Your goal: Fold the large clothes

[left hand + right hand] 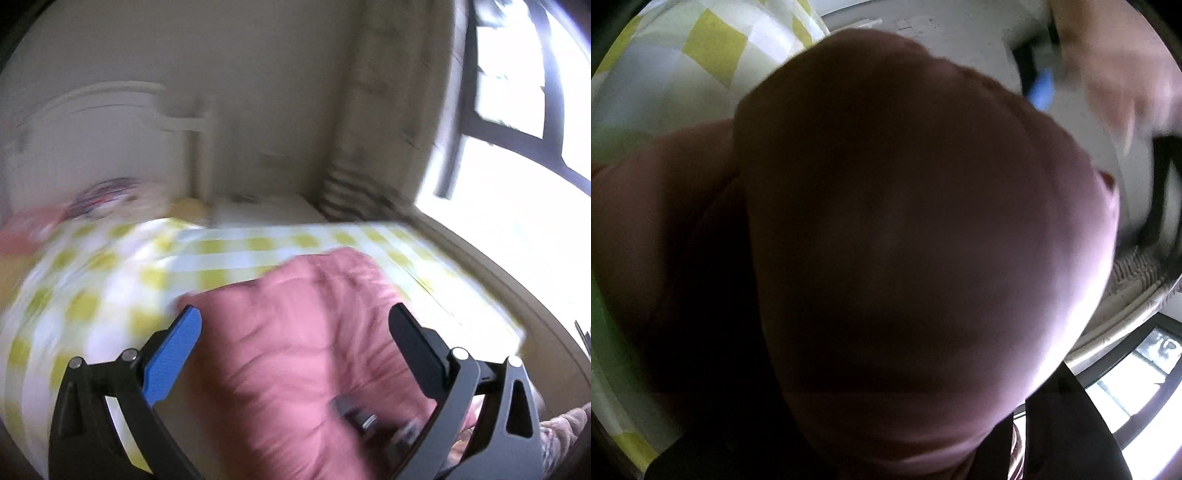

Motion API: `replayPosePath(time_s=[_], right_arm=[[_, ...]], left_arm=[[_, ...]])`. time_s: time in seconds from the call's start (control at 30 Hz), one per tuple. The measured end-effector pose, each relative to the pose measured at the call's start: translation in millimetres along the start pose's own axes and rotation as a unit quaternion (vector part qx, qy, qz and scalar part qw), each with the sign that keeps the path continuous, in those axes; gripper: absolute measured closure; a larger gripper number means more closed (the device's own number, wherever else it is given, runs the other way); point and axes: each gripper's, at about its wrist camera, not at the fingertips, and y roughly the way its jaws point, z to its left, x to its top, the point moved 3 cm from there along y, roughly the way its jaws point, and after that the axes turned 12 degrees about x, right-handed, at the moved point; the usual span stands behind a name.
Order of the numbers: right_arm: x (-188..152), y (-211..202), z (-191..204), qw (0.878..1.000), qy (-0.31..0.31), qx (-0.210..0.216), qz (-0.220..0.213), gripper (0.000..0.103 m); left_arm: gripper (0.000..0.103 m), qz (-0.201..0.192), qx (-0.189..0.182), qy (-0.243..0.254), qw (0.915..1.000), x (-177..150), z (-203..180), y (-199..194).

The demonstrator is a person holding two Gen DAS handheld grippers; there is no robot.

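Observation:
A pink padded garment (295,343) lies on a bed with a yellow-and-white checked sheet (110,280). My left gripper (295,314) is open, its blue-padded finger (173,358) and black finger (417,339) spread either side of the garment, above it. In the right wrist view the same pink fabric (905,229) hangs right against the lens and fills the frame, dark in shadow. My right gripper's fingers are hidden behind the fabric. The left gripper with its blue pad (1039,92) and the person's hand (1115,74) show blurred at the upper right.
A white headboard (92,140) and pillows (110,195) stand at the far left of the bed. A striped curtain (369,147) and a bright window (517,110) are on the right. A nightstand (266,210) sits beyond the bed.

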Motion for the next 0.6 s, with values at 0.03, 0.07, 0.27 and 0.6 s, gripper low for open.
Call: replayPosePath(time_s=[0.03,0.07,0.27,0.6], right_arm=[[-4.7,-11.6,6.1,1.0,0.001,-0.001,-0.003,0.056],[-0.1,-22.5,12.7,1.0,0.002,-0.002,-0.006,0.055],[-18.9,-33.7,17.9,1.0,-0.014,0.01,-0.014,0.054],[-65.1,-86.2,11.7,0.997,-0.036,0.045,-0.048,0.024]], left_arm=[[0.002,0.019,-0.001,0.028,0.9994,10.2,-14.7,22.1],[0.002,0.03,0.01,0.044,0.9985,12.3,-20.4,38.2],[0.002,0.108,0.012,0.027,0.9937,-48.7,12.3,161.6],[0.002,0.096,0.046,0.048,0.9932,-55.7,10.3,162.2]])
